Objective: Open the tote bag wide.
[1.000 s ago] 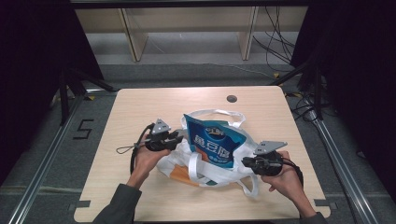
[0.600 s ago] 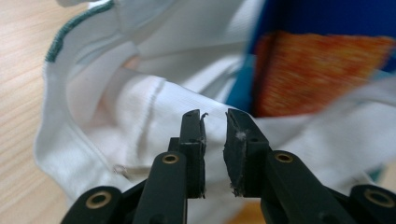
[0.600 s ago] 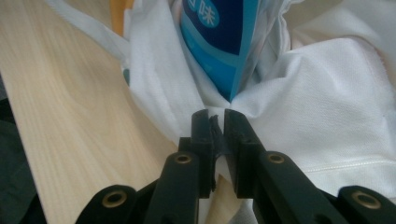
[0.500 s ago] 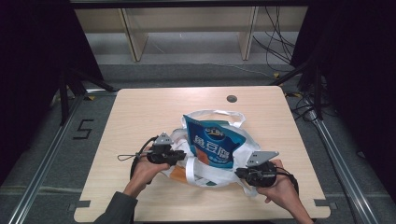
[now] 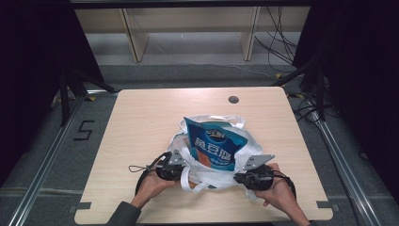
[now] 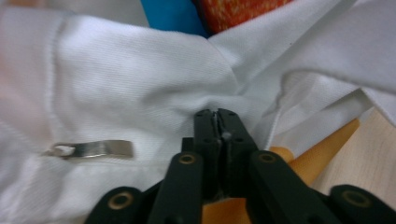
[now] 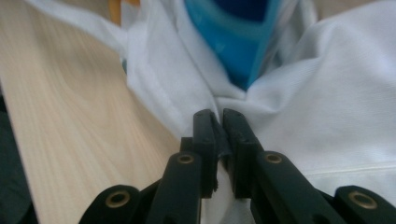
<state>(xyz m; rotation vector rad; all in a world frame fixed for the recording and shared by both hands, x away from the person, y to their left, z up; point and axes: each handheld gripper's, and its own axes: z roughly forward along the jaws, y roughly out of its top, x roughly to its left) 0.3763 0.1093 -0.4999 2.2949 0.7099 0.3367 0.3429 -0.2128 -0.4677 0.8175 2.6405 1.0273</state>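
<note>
- 1 white bag (image 5: 207,176) on the table (image 5: 141,122), near the front edge, between 2 grippers.
- 1 blue pouch (image 5: 214,143) standing up out of the bag; orange patch low on its face.
- left gripper (image 5: 175,170): jaws pressed together on a fold of white cloth, pinched tight in the left gripper view (image 6: 217,123).
- right gripper (image 5: 240,178): jaws nearly closed, white cloth caught between them in the right gripper view (image 7: 219,122).
- 2 hands (image 5: 153,183) behind the grippers, 1 each.
- 1 dark round hole (image 5: 233,99) near the table's far edge.
- 1 silvery strip (image 6: 91,149) on the cloth, left gripper view.
</note>
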